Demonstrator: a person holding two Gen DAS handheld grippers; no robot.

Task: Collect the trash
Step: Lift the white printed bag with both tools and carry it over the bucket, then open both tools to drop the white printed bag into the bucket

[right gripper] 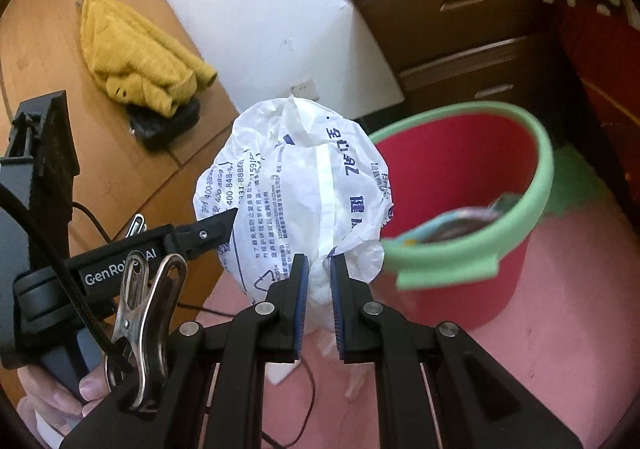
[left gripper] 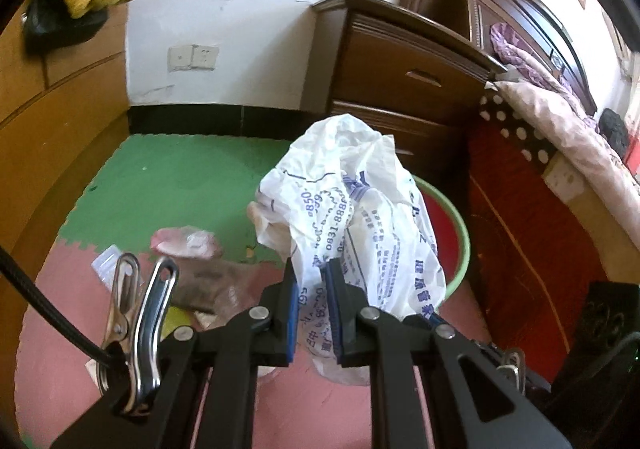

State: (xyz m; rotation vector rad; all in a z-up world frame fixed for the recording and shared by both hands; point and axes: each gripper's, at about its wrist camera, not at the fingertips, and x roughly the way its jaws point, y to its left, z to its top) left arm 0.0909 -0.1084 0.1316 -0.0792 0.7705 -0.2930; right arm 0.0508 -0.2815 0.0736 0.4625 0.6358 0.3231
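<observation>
Above the pink floor mat, my left claw (left gripper: 311, 281) and right claw (right gripper: 319, 273) are both clamped on a white plastic bag (right gripper: 296, 193), lifted beside the red bin (right gripper: 460, 185), so next I judge it needs carrying over the rim.

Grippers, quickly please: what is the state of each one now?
Left gripper: closed on the white plastic bag.
Right gripper: closed on the same bag.
</observation>
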